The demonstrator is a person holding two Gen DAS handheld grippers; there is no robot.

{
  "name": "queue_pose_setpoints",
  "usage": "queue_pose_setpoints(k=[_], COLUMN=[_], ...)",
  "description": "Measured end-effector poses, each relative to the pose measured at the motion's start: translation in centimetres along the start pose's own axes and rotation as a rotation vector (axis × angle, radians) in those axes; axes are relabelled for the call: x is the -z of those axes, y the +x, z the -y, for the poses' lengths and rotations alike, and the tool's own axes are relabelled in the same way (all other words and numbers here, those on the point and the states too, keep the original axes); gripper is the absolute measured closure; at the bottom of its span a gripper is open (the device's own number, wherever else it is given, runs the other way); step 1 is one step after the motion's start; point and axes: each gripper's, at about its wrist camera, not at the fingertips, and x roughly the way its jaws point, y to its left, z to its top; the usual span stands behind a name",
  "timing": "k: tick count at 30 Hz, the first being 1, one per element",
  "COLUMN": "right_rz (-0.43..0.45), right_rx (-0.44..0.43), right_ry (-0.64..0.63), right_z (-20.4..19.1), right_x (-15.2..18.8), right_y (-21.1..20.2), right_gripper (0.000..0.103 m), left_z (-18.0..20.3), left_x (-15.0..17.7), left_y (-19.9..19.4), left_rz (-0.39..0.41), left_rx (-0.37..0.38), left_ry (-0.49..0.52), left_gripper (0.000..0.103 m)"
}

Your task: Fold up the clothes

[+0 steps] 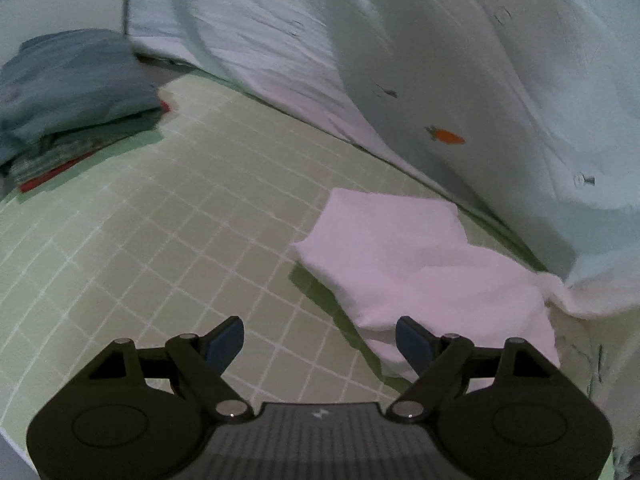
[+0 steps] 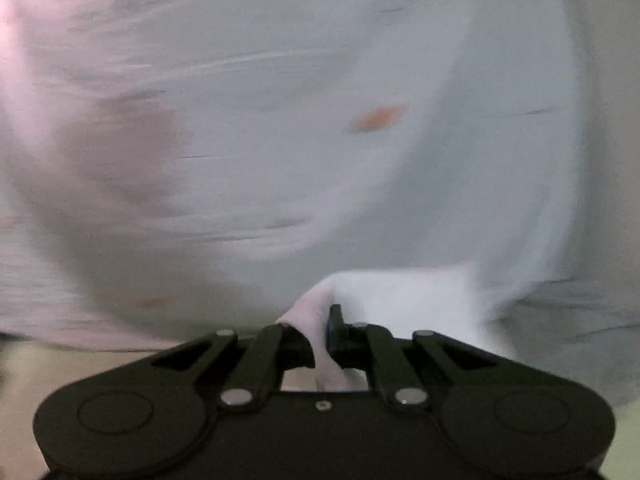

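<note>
So the right gripper (image 2: 320,330) is clamped tight on a pinch of the white shirt (image 2: 320,140), with a bit of the cloth poking back through between the black arms. The rest of the shirt fills pretty much the whole right wrist view, hanging up in front of the camera, blurry, with small orange marks (image 2: 378,118) on it (look like little carrots in the other view, one at least).

The left gripper (image 1: 320,344) is spread wide with nothing in it, blue pads (image 1: 224,342) well apart, hovering over the green grid mat (image 1: 160,240). In that view the shirt (image 1: 460,60) rises like a curtain along the far and right side of the mat, and a folded-over part of it (image 1: 400,264) lies flat on the mat just ahead of the right pad. Whether the pad touches that cloth I can't tell.

Off at the far left corner of the mat sits a stack of folded clothes (image 1: 68,92), blue-grey on top, something red at the bottom edge.
</note>
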Motion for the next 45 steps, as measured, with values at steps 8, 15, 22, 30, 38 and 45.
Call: queue_pose_setpoints(k=[8,15,22,30,38,45], right_rz=[-0.428,-0.362,-0.31,-0.277,-0.351,-0.424], right_rx=[-0.324,-0.277,-0.212,-0.126,0.007,0.058], right_ry=[0.002,0.142,0.285,0.427,0.49,0.471], right_z=[-9.5,-4.7,2.7,9.9,17.0,19.4], right_x=[10.0,8.5,7.0,7.6,9.0,10.4], right_y=[3.8,-1.3,-4.9,-8.0,-7.1,-5.3], right_gripper=[0.096,0.058,0.041,0.027,0.023,0.013], left_z=[-3.1,-2.0,4.3,12.3,18.0,20.7], left_x=[0.7,1.5,3.1,5.7,8.3,8.9], left_y=[-1.4,-0.8,1.1,2.5,2.8,3.5], left_rz=[0.021,-0.026,-0.097,-0.15,-0.139,-0.143], left_rx=[-0.031,-0.025,0.054,0.242,0.365,0.421], left_ry=[-0.09,-0.09,0.04,0.185,0.248,0.246], left_gripper=[0.019,0.019,0.019,0.018,0.013,0.013])
